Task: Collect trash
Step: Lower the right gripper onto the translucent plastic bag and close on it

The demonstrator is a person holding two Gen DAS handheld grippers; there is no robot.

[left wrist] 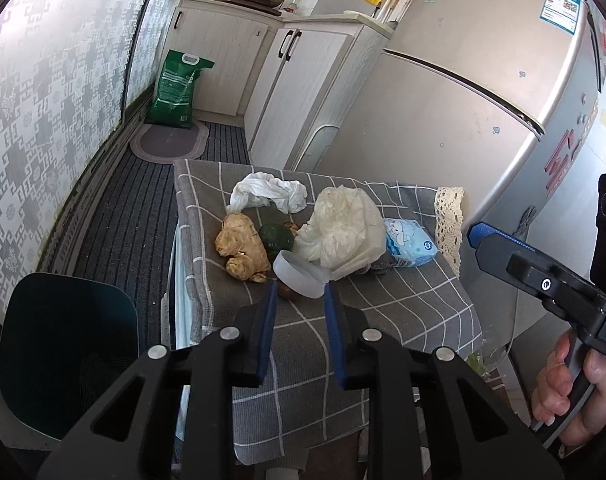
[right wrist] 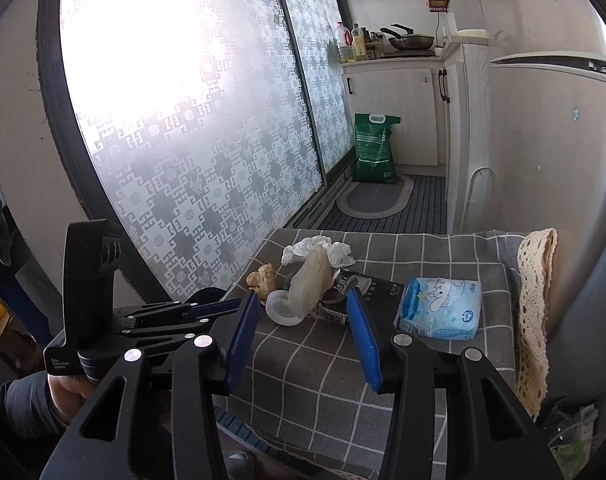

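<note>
A small table under a grey checked cloth (left wrist: 403,312) carries a pile of rubbish. In it are a crumpled white bag (left wrist: 269,194), a yellowish paper wad (left wrist: 241,248), a dark green lump (left wrist: 277,237), a cloudy plastic bag (left wrist: 343,228) and a clear plastic cup (left wrist: 297,274). A black wrapper (right wrist: 369,286) shows in the right wrist view. A blue tissue pack (left wrist: 409,245) lies to the right. My left gripper (left wrist: 299,294) hovers just short of the cup, open and empty. My right gripper (right wrist: 303,300) is open, empty, and stands in front of the cup (right wrist: 283,310).
A dark teal bin (left wrist: 67,344) stands on the floor left of the table. A fridge (left wrist: 483,100) rises close behind on the right, white cabinets (left wrist: 303,92) beyond. A green sack (left wrist: 177,88) and an oval mat (left wrist: 169,142) lie by the patterned sliding door (right wrist: 191,120).
</note>
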